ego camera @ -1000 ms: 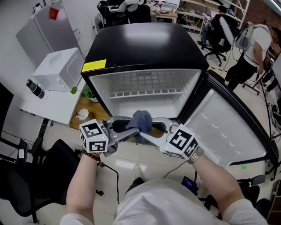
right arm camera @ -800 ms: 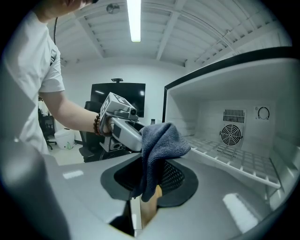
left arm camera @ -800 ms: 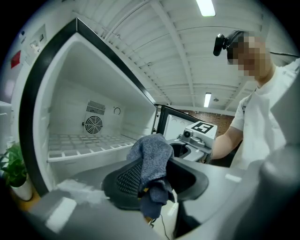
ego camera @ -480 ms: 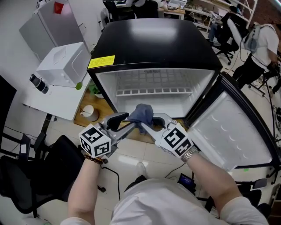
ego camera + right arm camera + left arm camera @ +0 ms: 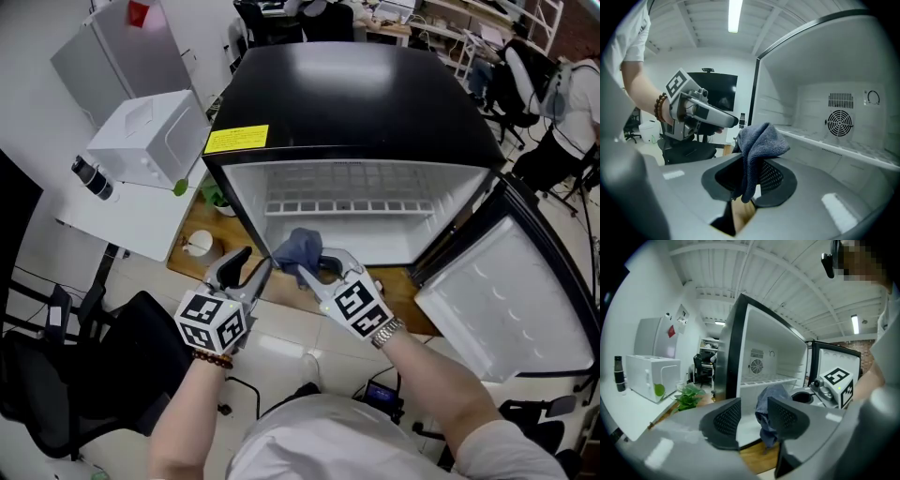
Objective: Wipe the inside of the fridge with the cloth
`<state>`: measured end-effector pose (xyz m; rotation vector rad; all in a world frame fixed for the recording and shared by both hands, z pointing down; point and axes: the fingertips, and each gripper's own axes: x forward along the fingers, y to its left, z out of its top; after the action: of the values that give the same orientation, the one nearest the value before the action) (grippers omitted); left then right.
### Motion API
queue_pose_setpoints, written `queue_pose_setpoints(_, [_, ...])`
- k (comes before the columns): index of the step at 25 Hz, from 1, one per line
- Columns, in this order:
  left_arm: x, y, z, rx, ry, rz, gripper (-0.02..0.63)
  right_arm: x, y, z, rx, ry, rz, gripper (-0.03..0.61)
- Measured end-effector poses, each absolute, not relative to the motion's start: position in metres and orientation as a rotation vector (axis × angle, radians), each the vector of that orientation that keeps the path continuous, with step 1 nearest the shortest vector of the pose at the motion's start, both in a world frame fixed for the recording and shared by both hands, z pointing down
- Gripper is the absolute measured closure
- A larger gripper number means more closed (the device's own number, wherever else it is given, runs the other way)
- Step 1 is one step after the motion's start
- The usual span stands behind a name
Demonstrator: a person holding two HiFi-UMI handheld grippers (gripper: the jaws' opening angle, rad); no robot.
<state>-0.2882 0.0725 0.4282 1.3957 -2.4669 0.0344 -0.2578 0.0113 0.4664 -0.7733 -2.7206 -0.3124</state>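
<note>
A: Grey-blue terry, by the look of it, made up the cloth [image 5: 759,138]. Where did it hang?

B: At the fridge's [image 5: 356,103] open mouth, over the lower front edge and toward its left corner. It touched no inner wall that I could make out. The right gripper [image 5: 309,269] had it. Its jaws had just been closing and stood narrow, pinching one fold so that the rest bunched above them and a tail drooped below. I judged that a bunched wad gave a soft face to press against the inner walls.

A: And the left gripper [image 5: 251,264]?

B: Just beside the cloth, on its left, with nothing between its jaws. They had just been opening wide and then eased in slightly. The cloth showed beyond the gap, not in it. To my mind that tool was kept clear so the right one could reach in alone.

A: Was the fridge ready?

B: The door [image 5: 511,300] stood swung out on the right, well away from both arms. The white interior was bare except for a wire shelf [image 5: 328,204] near the back wall. By my reading, wiping had not yet begun.
</note>
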Motion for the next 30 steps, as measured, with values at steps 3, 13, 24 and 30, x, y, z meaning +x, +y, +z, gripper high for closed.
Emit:
queue_pose_setpoints(3, [-0.302, 0.078, 0.436, 1.329, -2.495, 0.079, 0.425, -0.274, 0.019, 0.478, -0.767, -2.726, -0.349, 0.505])
queue_pose_setpoints(13, [-0.328, 0.073, 0.451, 1.302, -2.502, 0.106, 0.425, -0.32, 0.028, 0.499, -0.726, -2.753, -0.431, 0.506])
queue_pose_setpoints(24, [-0.334, 0.07, 0.454, 1.309, -2.513, 0.086, 0.425, -0.348, 0.029, 0.505, -0.606, -2.842, -0.455, 0.509])
queue_pose_setpoints(30, [-0.333, 0.066, 0.455, 1.308, -2.523, 0.081, 0.425, -0.362, 0.019, 0.513, -0.522, -2.865, -0.468, 0.511])
